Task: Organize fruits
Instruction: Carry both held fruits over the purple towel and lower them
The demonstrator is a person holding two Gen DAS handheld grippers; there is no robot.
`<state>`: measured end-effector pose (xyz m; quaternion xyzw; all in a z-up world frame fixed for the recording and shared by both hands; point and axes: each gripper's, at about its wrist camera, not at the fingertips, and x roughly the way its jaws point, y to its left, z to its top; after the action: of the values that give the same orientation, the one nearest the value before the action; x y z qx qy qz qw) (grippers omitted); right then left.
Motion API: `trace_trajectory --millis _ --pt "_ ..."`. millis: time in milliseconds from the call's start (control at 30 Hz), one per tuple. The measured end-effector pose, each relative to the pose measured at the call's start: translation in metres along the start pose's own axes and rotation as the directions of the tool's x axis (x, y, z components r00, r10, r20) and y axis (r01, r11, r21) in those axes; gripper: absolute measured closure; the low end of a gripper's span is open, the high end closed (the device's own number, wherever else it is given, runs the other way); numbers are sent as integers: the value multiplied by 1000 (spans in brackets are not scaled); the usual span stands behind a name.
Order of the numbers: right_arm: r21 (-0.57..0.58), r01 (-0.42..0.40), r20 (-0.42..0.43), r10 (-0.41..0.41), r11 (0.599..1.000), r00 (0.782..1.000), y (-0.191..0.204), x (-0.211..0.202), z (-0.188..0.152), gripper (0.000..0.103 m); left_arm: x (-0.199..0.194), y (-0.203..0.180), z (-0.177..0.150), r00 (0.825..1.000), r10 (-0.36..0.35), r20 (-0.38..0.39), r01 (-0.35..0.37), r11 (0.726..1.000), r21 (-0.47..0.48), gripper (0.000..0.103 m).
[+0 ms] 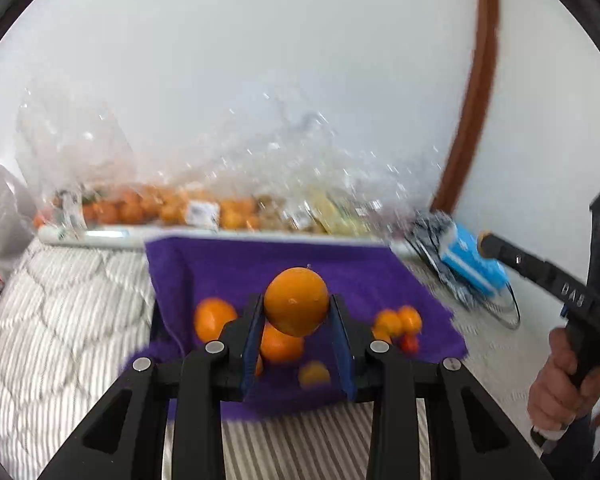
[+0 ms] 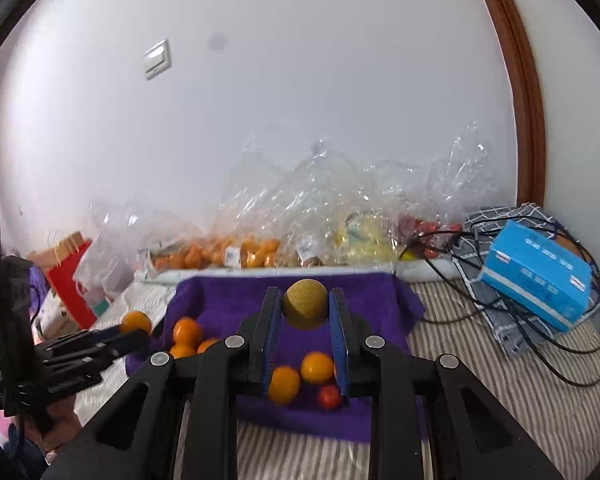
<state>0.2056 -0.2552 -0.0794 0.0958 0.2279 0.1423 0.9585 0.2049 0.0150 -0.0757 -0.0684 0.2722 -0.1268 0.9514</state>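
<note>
Left wrist view shows the left gripper clamped on a round orange, the blue pads pressing its two sides just below the widest part, so the fruit sits high at the fingertips. It hangs above a purple towel spread on a striped bedcover, where more small oranges and a red fruit lie loose. In the right wrist view the right gripper is closed on a dull, yellow-brown round fruit with a rough, matt skin, held the same way, near the tips and clear of the towel.

Both fruits appear to be in carriage, probably toward the clear plastic bags lined along the wall behind the towel, where oranges and paler yellow fruit already lie in separate heaps. To do this well, each hand should keep its squeeze steady without tightening, since the orange's glossy skin could slip forward out of so shallow a hold. The grippers should travel level and not tip down, and each fruit should go to its own kind. The bag mouths are crumpled and hard to read, so the opening ought to be found before letting go. The cables around the blue box on the right are best avoided.
</note>
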Motion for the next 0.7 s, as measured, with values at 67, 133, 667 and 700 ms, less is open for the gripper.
trace_trajectory --millis 67,133,667,700 --pt "-8 12 9 -12 1000 1000 1 9 9 79 9 4 10 1000 2 6 -2 1000 -29 72" --pt "-40 47 13 -46 998 999 4 21 17 79 24 8 18 1000 4 -3 -4 998 -61 72" --pt "-18 95 -90 -96 995 991 -30 81 -17 79 90 29 -17 998 18 -67 -27 991 -133 72" --pt "-21 95 -89 -97 995 991 -30 82 -18 79 90 27 -18 998 36 -57 -42 993 -114 72"
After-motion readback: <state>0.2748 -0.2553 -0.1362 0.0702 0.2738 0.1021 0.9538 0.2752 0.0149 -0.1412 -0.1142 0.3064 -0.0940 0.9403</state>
